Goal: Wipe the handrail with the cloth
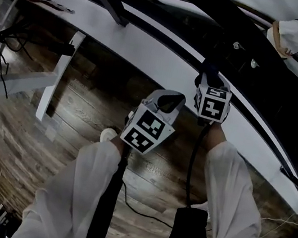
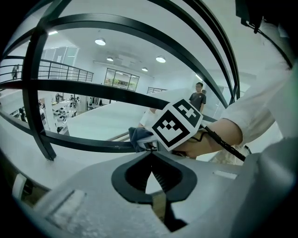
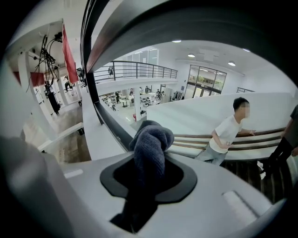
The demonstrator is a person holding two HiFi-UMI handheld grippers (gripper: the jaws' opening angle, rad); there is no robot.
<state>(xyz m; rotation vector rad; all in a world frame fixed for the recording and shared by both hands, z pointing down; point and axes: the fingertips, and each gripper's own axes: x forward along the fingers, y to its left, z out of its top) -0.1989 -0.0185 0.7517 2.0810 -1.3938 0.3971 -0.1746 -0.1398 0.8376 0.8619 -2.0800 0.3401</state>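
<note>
right tongs (image 3: 149, 161) around cloth (image 3: 152, 138)

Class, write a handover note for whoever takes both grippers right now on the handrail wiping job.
Left gripper: shut, empty, held off the rail.
Right gripper: shut on the dark cloth, which bunches out past its tip.
The cloth sits against the black handrail.
Done: cannot tell how much is wiped.
Left: probably run the cloth on along the rail.
</note>
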